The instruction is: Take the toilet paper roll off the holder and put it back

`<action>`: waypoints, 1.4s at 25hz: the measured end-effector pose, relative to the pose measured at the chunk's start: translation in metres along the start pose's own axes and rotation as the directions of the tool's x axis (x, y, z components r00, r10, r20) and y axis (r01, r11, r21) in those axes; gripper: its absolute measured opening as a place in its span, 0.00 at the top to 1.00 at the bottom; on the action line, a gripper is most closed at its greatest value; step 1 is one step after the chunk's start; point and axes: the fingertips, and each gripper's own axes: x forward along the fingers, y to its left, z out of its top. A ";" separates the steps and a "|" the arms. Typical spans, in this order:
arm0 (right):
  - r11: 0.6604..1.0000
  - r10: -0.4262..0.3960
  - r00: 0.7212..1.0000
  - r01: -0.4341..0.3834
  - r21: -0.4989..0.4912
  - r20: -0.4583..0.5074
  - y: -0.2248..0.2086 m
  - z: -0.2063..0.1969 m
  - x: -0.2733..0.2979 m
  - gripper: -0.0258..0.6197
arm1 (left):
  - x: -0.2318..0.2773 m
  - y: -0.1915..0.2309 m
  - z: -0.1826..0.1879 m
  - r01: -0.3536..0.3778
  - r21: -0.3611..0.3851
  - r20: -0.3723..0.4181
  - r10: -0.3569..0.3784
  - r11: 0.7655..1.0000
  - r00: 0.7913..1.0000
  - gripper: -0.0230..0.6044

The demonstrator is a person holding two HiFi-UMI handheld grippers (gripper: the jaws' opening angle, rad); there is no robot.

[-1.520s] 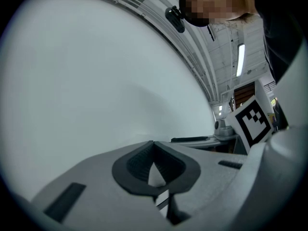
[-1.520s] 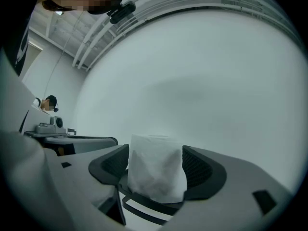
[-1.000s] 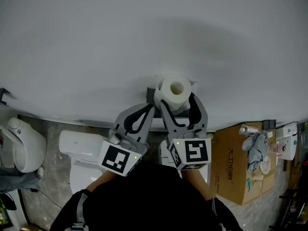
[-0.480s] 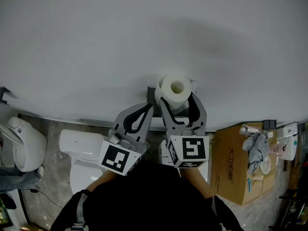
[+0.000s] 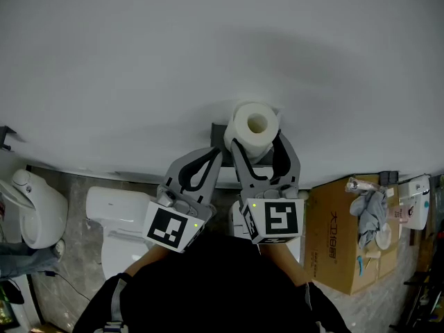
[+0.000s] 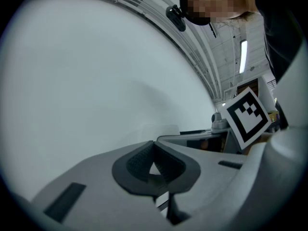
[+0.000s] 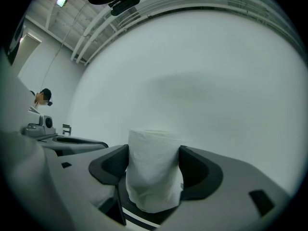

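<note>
As the right gripper (image 5: 257, 143) clamps it, the roll (image 5: 253, 123) looks white — crinkled.

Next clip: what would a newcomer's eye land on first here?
The white toilet paper roll stands out against the pale wall, clamped between the jaws of the right gripper. Just left of it, the left gripper is shut and empty. A cardboard box stands on the floor at lower right.
</note>
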 end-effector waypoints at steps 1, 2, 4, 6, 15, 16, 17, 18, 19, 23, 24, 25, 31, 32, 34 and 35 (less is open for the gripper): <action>1.000 -0.004 1.000 0.004 -0.004 0.009 -0.001 0.004 -0.002 0.44 | 0.001 -0.001 0.001 0.002 0.003 0.000 -0.002 1.000 1.000 0.95; 1.000 -0.009 1.000 0.009 -0.008 0.018 -0.003 0.008 -0.004 0.44 | 0.002 -0.003 0.002 0.003 0.005 0.000 -0.003 1.000 1.000 0.95; 1.000 -0.019 0.999 0.020 -0.014 0.035 -0.006 0.016 -0.009 0.44 | 0.003 -0.006 0.005 0.008 0.010 0.002 -0.008 1.000 1.000 0.95; 0.999 -0.032 0.998 0.033 -0.023 0.051 -0.009 0.022 -0.014 0.44 | 0.004 -0.008 0.006 0.014 0.012 0.006 -0.014 1.000 1.000 0.95; 0.993 -0.105 0.991 0.109 -0.053 0.082 -0.030 0.036 -0.036 0.44 | 0.008 -0.026 0.009 0.053 0.013 0.007 -0.053 0.999 0.999 0.95; 0.992 -0.112 0.990 0.117 -0.054 0.083 -0.032 0.036 -0.038 0.44 | 0.009 -0.028 0.009 0.058 0.014 0.008 -0.058 0.998 0.998 0.95; 0.991 -0.120 0.989 0.124 -0.055 0.084 -0.034 0.037 -0.040 0.44 | 0.010 -0.030 0.009 0.062 0.015 0.009 -0.062 0.998 0.998 0.95; 0.990 -0.127 0.988 0.132 -0.056 0.084 -0.037 0.037 -0.042 0.44 | 0.011 -0.031 0.010 0.066 0.015 0.010 -0.066 0.998 0.998 0.95; 0.989 -0.133 0.987 0.138 -0.057 0.085 -0.039 0.037 -0.044 0.44 | 0.012 -0.033 0.010 0.070 0.016 0.011 -0.070 0.997 0.998 0.95; 0.984 -0.159 0.983 0.165 -0.061 0.088 -0.047 0.039 -0.051 0.44 | 0.014 -0.038 0.010 0.082 0.019 0.011 -0.082 0.996 0.997 0.95; 0.983 -0.166 0.982 0.172 -0.060 0.087 -0.049 0.039 -0.053 0.44 | 0.014 -0.039 0.010 0.086 0.020 0.011 -0.086 0.996 0.996 0.95; 0.982 -0.173 0.981 0.179 -0.060 0.085 -0.051 0.039 -0.054 0.44 | 0.014 -0.040 0.010 0.089 0.020 0.010 -0.089 0.996 0.996 0.95; 0.974 -0.212 0.974 0.217 -0.058 0.075 -0.061 0.037 -0.060 0.44 | 0.015 -0.041 0.007 0.099 0.011 0.006 -0.099 0.995 0.995 0.95; 0.973 -0.218 0.973 0.222 -0.058 0.074 -0.062 0.037 -0.061 0.44 | 0.015 -0.041 0.007 0.100 0.011 0.007 -0.100 0.995 0.995 0.95; 0.971 -0.229 0.971 0.233 -0.058 0.071 -0.065 0.037 -0.062 0.44 | 0.014 -0.041 0.007 0.103 0.013 0.007 -0.103 0.995 0.995 0.95; 0.970 -0.234 0.970 0.238 -0.058 0.069 -0.066 0.036 -0.063 0.44 | 0.014 -0.041 0.007 0.104 0.012 0.006 -0.104 0.995 0.995 0.95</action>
